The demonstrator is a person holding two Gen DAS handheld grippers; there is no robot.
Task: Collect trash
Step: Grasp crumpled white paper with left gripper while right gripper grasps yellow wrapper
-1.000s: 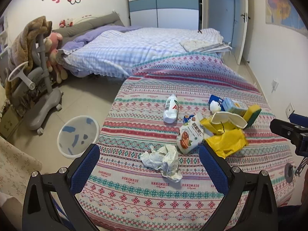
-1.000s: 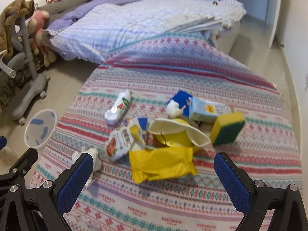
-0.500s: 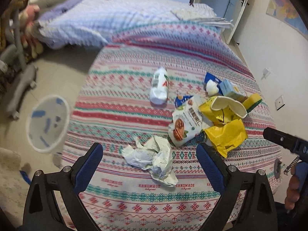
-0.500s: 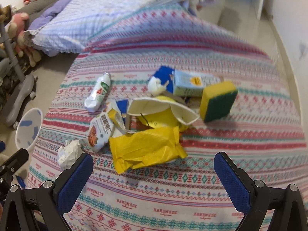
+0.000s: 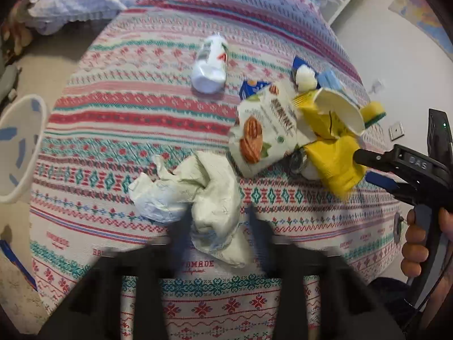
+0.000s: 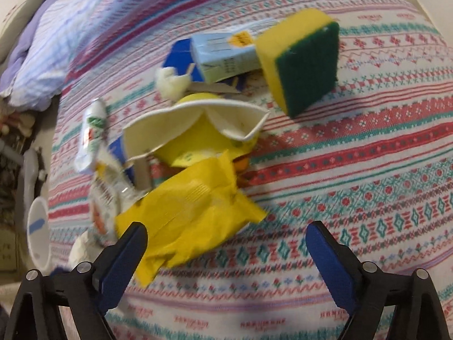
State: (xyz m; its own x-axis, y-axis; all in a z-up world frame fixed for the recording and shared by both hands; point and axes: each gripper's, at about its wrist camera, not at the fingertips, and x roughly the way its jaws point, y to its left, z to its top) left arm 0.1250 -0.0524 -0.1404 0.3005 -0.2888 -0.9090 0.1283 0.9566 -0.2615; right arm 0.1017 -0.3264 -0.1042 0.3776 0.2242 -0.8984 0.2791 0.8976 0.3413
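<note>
Two pieces of trash are lined up, one for each of my tongs. My left tongs sit low over the crumpled white paper near the front edge of the patterned table; their fingers are smeared by motion, standing either side of the wad's lower part, and I cannot tell if they have bitten yet. My right tongs are spread wide, the left pad touching or just over the corner of the yellow wrapper.

I judge the grab is the step in hand. For the paper I should pinch the thick middle, not a loose flap. For the wrapper, which looks thin and slippery, I should come lower and catch a folded edge, keeping clear of the torn paper cup behind it. The white basket waits on the floor to the left.
</note>
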